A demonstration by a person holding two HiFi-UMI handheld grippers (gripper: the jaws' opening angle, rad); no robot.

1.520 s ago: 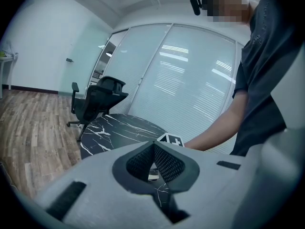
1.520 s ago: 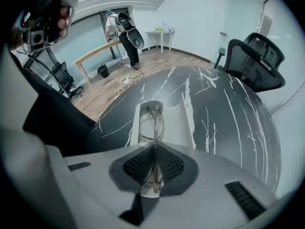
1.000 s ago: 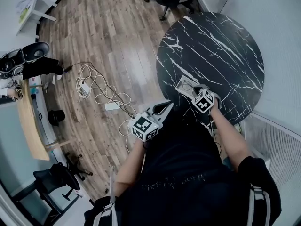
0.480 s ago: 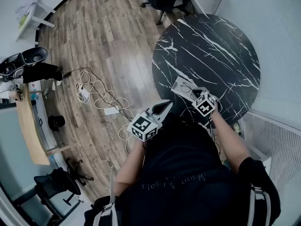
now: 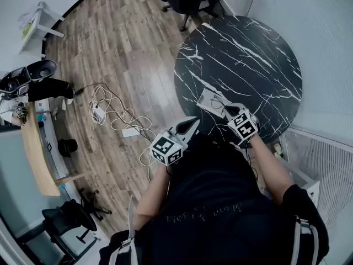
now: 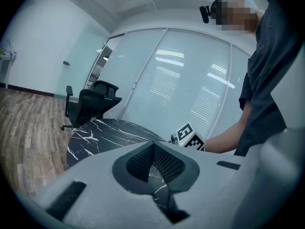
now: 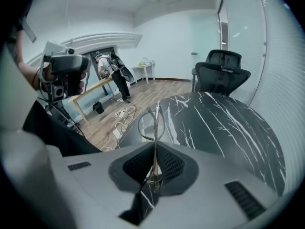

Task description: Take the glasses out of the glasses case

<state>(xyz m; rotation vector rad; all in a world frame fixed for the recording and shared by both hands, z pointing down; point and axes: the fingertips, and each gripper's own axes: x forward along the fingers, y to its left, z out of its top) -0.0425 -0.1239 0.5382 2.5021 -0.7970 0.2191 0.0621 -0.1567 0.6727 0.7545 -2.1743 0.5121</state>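
The glasses (image 7: pixel 151 124) are thin metal wire frames with clear lenses. They stand upright and edge-on, pinched by the frame between the closed jaws of my right gripper (image 7: pixel 153 162), with one rounded lens rising past the jaw tips. The case (image 5: pixel 208 99) is a pale grey, flat oblong lying open on the round black marble table (image 5: pixel 248 54), close to the edge nearest me, on its left side. The glasses sit right at the case; I cannot tell whether they touch it.
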